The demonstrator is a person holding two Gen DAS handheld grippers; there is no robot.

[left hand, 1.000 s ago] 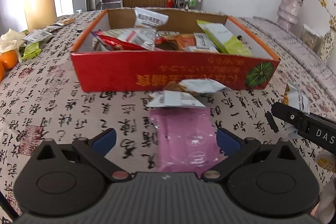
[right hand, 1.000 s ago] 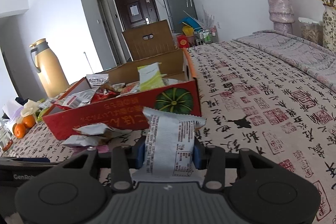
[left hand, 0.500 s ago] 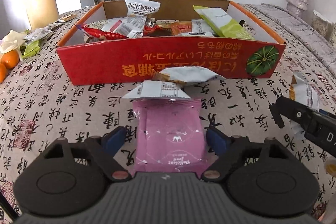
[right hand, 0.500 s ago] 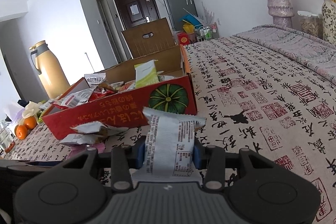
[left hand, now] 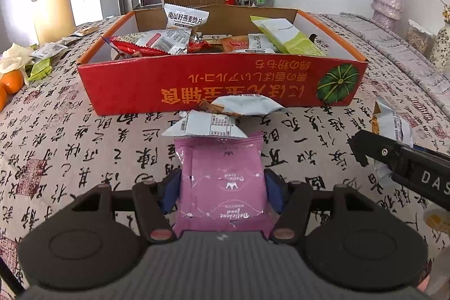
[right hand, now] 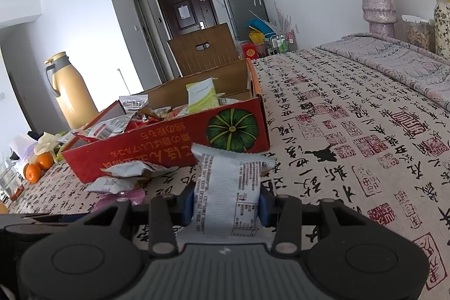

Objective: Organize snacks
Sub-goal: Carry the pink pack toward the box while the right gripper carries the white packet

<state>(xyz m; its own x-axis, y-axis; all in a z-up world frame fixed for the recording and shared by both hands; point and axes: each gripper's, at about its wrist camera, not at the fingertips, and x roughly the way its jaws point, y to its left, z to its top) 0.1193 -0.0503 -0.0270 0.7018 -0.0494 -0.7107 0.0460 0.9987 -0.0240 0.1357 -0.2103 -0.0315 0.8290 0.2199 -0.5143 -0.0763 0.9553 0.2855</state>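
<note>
Pink packet [left hand: 222,184] flat on cloth; white packet [right hand: 227,201] upright.

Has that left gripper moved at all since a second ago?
Yes. The left gripper has moved forward toward the red box and its fingers have just been closing; they now touch the pink packet.

In the left wrist view, two crumpled white packets [left hand: 225,117] lie in mid-frame, blocking the straight path to the red box [left hand: 219,86], whose front wall rises behind them. The box is crowded with wrappers. Bare tabletop [left hand: 84,148] lies open at lower left. At right, the other hand-held gripper [left hand: 393,156] juts in. In the right wrist view, the cloth at right [right hand: 365,131] is clear.
</note>
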